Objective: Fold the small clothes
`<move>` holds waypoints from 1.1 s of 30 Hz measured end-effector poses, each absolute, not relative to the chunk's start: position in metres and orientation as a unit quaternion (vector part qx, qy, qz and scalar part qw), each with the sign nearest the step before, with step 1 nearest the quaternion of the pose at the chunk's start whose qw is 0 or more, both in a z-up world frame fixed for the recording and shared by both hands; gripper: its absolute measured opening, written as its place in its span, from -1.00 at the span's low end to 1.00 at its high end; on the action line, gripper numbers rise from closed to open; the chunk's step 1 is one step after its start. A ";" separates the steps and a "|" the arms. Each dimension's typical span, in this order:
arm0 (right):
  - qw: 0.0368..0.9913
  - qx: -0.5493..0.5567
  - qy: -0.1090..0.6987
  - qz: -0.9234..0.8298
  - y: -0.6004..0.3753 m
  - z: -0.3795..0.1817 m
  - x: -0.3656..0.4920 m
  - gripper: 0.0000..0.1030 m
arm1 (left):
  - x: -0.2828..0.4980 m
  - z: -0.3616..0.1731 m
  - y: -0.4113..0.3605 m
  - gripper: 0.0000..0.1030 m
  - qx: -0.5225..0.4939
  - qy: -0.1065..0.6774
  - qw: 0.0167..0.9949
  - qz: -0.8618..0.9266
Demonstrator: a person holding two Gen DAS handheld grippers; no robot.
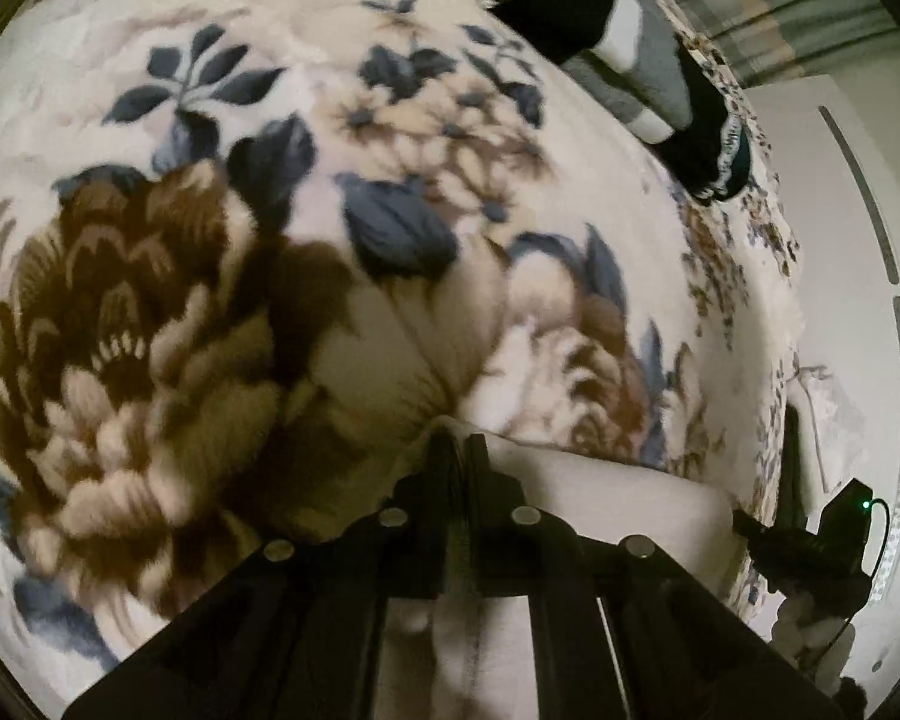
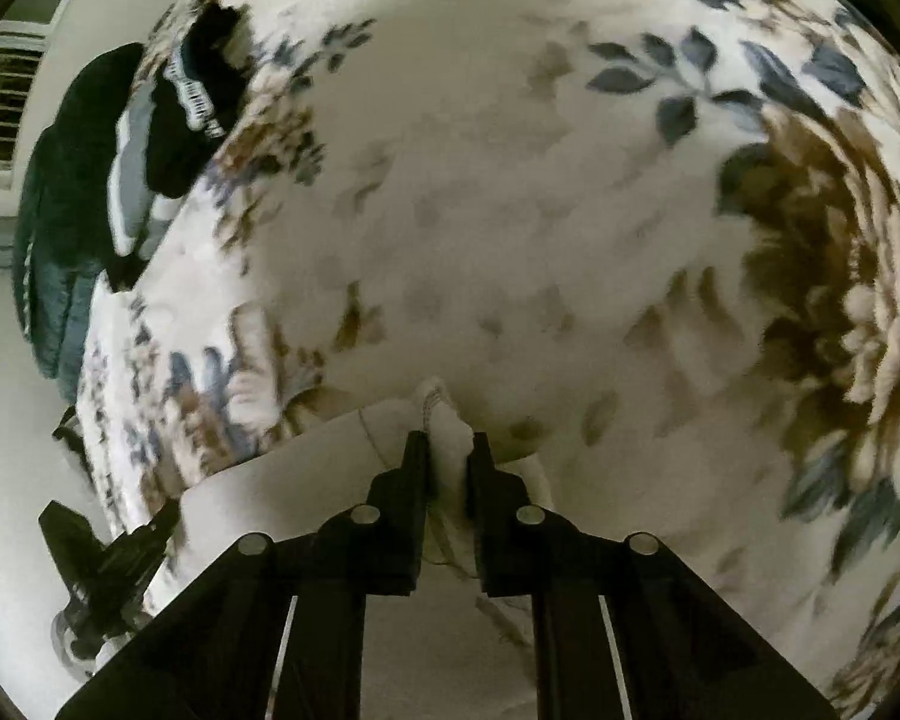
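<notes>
Two grippers, one white garment (image 2: 306, 480) stretched between them above the floral blanket (image 1: 390, 120). The left gripper (image 1: 459, 441) is pinched tight on one edge; the right gripper (image 2: 447, 438) clamps a bunched corner. One pile of dark folded clothes (image 1: 624, 42) sits at the blanket's far edge.

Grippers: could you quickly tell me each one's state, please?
Left gripper: shut on white cloth.
Right gripper: shut on white cloth.

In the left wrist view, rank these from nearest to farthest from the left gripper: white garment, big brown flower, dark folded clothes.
From the left gripper:
1. White garment, pinched between its fingers.
2. Big brown flower, printed on the blanket, left.
3. Dark folded clothes, top right, at the blanket's edge.
</notes>
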State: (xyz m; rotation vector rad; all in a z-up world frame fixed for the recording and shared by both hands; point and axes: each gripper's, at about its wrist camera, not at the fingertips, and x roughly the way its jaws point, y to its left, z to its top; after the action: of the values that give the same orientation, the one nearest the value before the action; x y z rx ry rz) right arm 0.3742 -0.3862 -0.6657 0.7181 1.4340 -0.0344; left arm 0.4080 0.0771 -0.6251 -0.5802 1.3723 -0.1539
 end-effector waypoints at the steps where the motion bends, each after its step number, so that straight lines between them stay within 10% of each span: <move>1: 0.692 0.323 0.645 -0.019 -0.386 -0.670 0.375 -0.76 | 0.408 -0.626 0.079 -0.93 -0.271 0.624 0.729 -0.072; 4: 0.683 0.322 0.655 -0.012 -0.385 -0.676 0.380 -0.73 | 0.405 -0.619 0.083 -0.84 -0.293 0.626 0.717 -0.090; 6: 0.672 0.340 0.657 0.012 -0.390 -0.671 0.381 -0.57 | 0.399 -0.612 0.091 -0.38 -0.322 0.626 0.702 -0.109; 8: 0.657 0.354 0.665 0.033 -0.398 -0.667 0.379 0.04 | 0.387 -0.607 0.103 0.43 -0.353 0.611 0.698 -0.125; 10: 0.639 0.370 0.671 0.062 -0.406 -0.671 0.372 0.31 | 0.375 -0.613 0.114 0.43 -0.376 0.606 0.689 -0.132; 21: 0.543 0.449 0.683 0.193 -0.373 -0.736 0.343 0.32 | 0.360 -0.643 0.073 0.24 -0.393 0.638 0.637 -0.181; 22: 0.548 0.451 0.678 0.190 -0.369 -0.736 0.343 0.27 | 0.362 -0.638 0.069 -0.51 -0.382 0.633 0.648 -0.183; 23: 0.553 0.451 0.675 0.187 -0.366 -0.734 0.343 -0.09 | 0.364 -0.632 0.065 -0.68 -0.364 0.636 0.656 -0.179; 26: 0.569 0.455 0.662 0.176 -0.361 -0.723 0.342 -0.56 | 0.369 -0.613 0.060 -0.69 -0.333 0.629 0.679 -0.179; 33: 0.610 0.431 0.646 0.158 -0.345 -0.664 0.359 -0.62 | 0.398 -0.565 0.057 -0.69 -0.302 0.615 0.700 -0.201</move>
State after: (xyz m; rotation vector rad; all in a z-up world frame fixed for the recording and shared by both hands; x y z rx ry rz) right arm 0.3592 -0.3448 -0.6636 0.9945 1.4901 0.3649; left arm 0.3984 0.0571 -0.5651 -0.6733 1.3708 -0.4480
